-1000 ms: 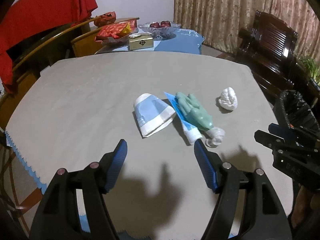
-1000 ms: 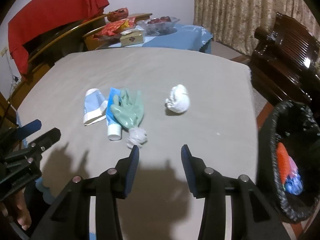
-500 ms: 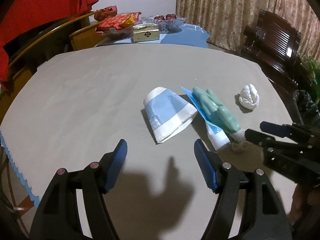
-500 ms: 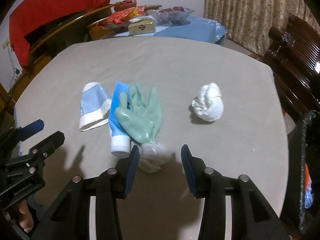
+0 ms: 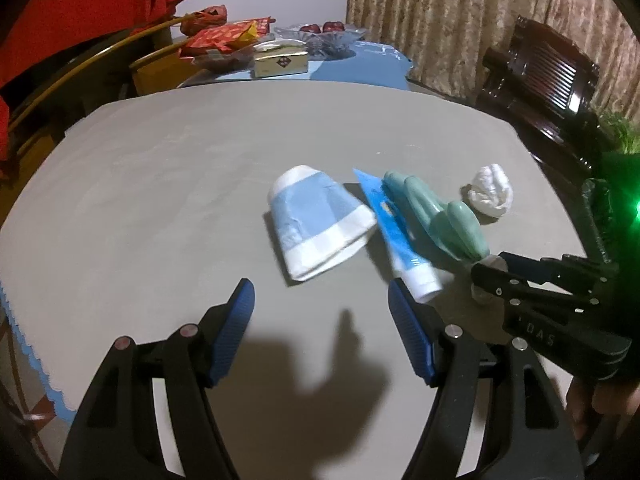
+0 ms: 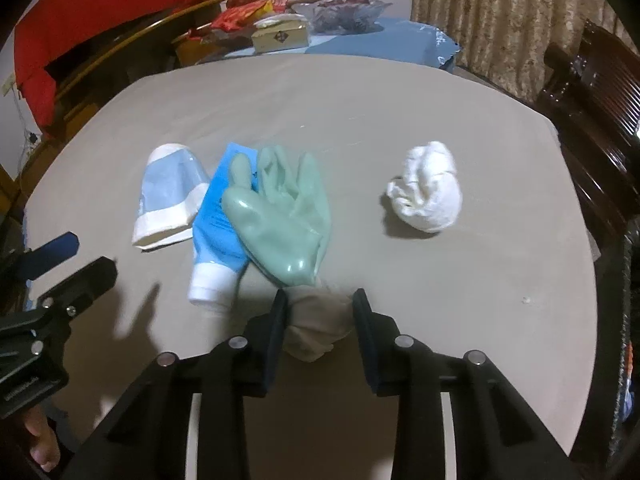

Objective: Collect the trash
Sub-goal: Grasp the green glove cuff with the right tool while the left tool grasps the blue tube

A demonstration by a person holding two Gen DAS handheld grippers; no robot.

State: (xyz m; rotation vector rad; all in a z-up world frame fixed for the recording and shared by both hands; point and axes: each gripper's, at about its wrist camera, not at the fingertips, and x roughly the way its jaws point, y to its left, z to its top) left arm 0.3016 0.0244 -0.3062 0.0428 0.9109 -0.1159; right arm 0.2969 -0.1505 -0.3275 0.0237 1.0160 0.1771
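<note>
On the grey-covered table the trash lies in a loose row across the middle, nearer the right edge than the left. The right gripper is down at the near end of that row and its jaws are closing around a small crumpled wad of tissue — the wad sits between the pads, and whether they press on it yet I cannot tell. Just beyond the wad lies a pale green rubber glove, partly on top of a blue and white tube whose cap points toward the near edge. Beside the tube lies a flattened blue and white paper cup, and a bigger white paper ball sits apart, toward the right edge. The left gripper hovers over bare cloth short of the cup, jaws wide and empty (the nearer tip of the cup is just ahead of them).
</note>
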